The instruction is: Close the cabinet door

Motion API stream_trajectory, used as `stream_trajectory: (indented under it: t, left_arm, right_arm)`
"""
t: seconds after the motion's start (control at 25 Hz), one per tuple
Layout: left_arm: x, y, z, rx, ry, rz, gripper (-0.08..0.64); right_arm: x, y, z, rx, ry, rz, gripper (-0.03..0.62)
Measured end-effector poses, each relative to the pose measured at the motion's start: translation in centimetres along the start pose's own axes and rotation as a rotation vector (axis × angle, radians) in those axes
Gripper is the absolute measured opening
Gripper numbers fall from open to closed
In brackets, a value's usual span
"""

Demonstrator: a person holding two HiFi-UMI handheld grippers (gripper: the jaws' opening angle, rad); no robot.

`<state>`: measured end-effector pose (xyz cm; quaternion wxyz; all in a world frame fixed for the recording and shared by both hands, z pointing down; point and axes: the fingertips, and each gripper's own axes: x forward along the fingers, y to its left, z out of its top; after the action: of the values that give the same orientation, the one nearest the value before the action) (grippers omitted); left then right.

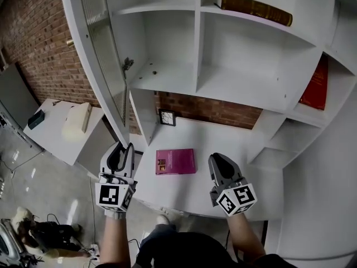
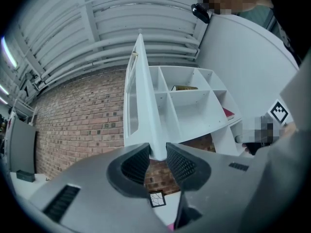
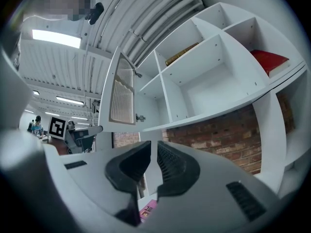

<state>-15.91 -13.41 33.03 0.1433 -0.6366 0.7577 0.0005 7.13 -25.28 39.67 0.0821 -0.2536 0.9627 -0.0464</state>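
Note:
The white cabinet (image 1: 198, 43) has its left door (image 1: 83, 66) swung wide open; the door carries a ribbed glass pane (image 1: 106, 54). My left gripper (image 1: 122, 148) sits just under the door's bottom corner, jaws open. In the left gripper view the door (image 2: 143, 106) shows edge-on, and its lower corner lines up with the gap of the left gripper (image 2: 157, 152); whether they touch I cannot tell. My right gripper (image 1: 221, 158) hovers over the desk, apart from the door. Nothing is held in the right gripper (image 3: 154, 147), whose jaws stand only a narrow slit apart; the door (image 3: 121, 96) shows far left.
A pink book (image 1: 175, 161) lies on the white desk (image 1: 245, 149) below the shelves, with a small framed picture (image 1: 167, 117) behind it. A brown book (image 1: 254, 7) and a red book (image 1: 317, 85) rest on shelves. A white side table (image 1: 53, 130) stands left by the brick wall.

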Motion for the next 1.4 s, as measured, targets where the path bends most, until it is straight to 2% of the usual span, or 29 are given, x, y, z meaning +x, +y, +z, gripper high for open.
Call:
stream_trajectory:
  t: [0.16, 0.32, 0.4, 0.48, 0.6, 0.84, 1.08, 1.4]
  left_arm:
    - [0.7, -1.0, 0.0, 0.008, -0.020, -0.004, 0.109]
    - [1.5, -2.2, 0.2, 0.021, 0.000, -0.006, 0.123]
    - [2.1, -2.8, 0.2, 0.036, -0.024, -0.005, 0.126]
    - [2.8, -3.4, 0.2, 0.041, -0.051, -0.018, 0.129]
    - [3.6, -4.7, 0.2, 0.027, -0.032, -0.038, 0.133]
    - [5.7, -6.9, 0.0, 0.072, -0.024, -0.071, 0.135]
    - [8.2, -8.9, -0.2, 0.069, -0.027, -0.098, 0.140]
    - [12.1, -10.7, -0.7, 0.085, -0.069, -0.161, 0.130]
  right_arm:
    - [-0.8, -0.7, 0.6, 0.000, -0.005, -0.018, 0.051]
    - [-1.5, -1.6, 0.9, 0.005, -0.009, -0.046, 0.051]
    - [-1.9, -2.2, 0.9, 0.002, -0.010, -0.058, 0.051]
    - [-2.1, -2.7, 0.8, -0.003, -0.010, -0.069, 0.051]
    - [-2.3, -3.5, 0.7, -0.007, -0.008, -0.087, 0.051]
    - [-2.6, -4.5, 0.8, -0.021, -0.009, -0.123, 0.051]
    - [-3.5, -6.2, 0.9, -0.025, -0.007, -0.171, 0.051]
    - [-4.4, -8.4, 0.8, -0.023, -0.004, -0.232, 0.051]
